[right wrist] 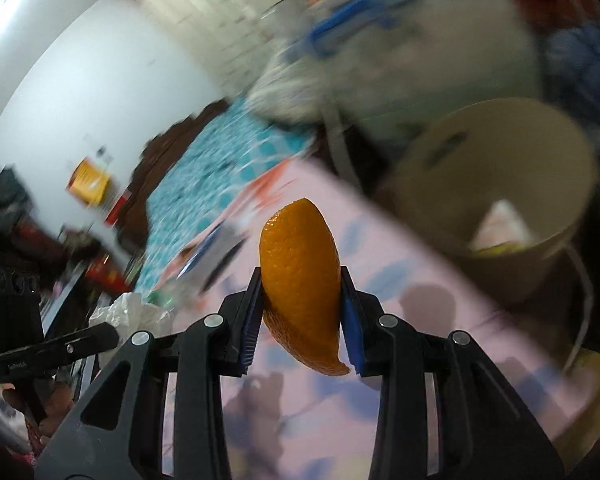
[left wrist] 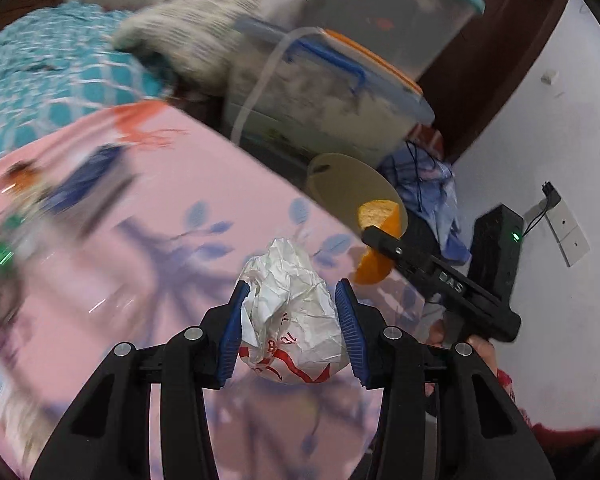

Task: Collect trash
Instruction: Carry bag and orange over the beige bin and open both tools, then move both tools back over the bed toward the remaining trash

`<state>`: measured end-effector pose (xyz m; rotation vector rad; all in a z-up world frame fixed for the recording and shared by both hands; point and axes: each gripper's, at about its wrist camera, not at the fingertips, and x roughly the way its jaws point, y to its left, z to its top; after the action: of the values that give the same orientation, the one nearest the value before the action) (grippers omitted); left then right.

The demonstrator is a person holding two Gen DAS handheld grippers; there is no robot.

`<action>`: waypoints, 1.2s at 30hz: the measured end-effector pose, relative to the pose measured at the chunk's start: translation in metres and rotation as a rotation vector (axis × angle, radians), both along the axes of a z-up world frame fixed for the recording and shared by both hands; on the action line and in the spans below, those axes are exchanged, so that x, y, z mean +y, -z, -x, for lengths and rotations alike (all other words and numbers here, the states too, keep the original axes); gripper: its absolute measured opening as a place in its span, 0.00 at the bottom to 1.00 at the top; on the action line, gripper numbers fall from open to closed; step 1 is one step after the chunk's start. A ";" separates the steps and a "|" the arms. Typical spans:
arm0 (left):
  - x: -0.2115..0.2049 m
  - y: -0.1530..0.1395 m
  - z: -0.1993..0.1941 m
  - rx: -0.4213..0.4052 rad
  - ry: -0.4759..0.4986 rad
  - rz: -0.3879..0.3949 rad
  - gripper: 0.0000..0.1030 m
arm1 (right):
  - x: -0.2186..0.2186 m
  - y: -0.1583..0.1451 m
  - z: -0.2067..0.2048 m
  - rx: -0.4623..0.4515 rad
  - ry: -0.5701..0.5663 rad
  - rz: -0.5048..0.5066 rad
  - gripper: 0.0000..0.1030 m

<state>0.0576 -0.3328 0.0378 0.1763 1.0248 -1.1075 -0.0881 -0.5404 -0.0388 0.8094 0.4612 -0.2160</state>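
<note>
Over pink cloth (left wrist: 148,216): left gripper (left wrist: 292,312) clamps crumpled paper (left wrist: 296,320); right gripper (right wrist: 300,312) clamps orange peel (right wrist: 300,280).

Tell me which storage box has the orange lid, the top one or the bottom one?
The bottom one. The lower storage box has an orange-edged lid and a blue handle, while the upper storage box stacked on it has a light blue lid.

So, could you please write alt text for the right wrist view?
The right gripper holds a piece of orange peel above a pink flowered cloth. A tan bucket with some trash inside stands to the right.
</note>
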 end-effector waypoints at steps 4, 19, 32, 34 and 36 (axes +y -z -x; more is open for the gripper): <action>-0.100 0.015 -0.016 0.028 0.061 -0.046 0.41 | -0.058 0.013 0.016 0.021 0.112 -0.028 0.37; -0.279 0.079 -0.026 0.030 0.059 -0.177 0.70 | -0.146 0.039 0.022 0.063 0.265 -0.067 0.65; -0.142 0.020 0.015 -0.076 0.044 -0.029 0.70 | -0.084 0.003 0.017 -0.063 0.184 -0.007 0.65; -0.112 0.016 0.020 -0.105 0.021 -0.021 0.70 | -0.066 -0.002 0.007 -0.069 0.132 -0.006 0.65; -0.082 0.014 0.021 -0.116 -0.007 -0.017 0.70 | -0.048 -0.006 -0.005 -0.073 0.078 -0.002 0.65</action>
<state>0.0364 -0.4143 0.0239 0.2479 0.9309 -1.0703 -0.0833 -0.5881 -0.0332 0.8351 0.3621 -0.2575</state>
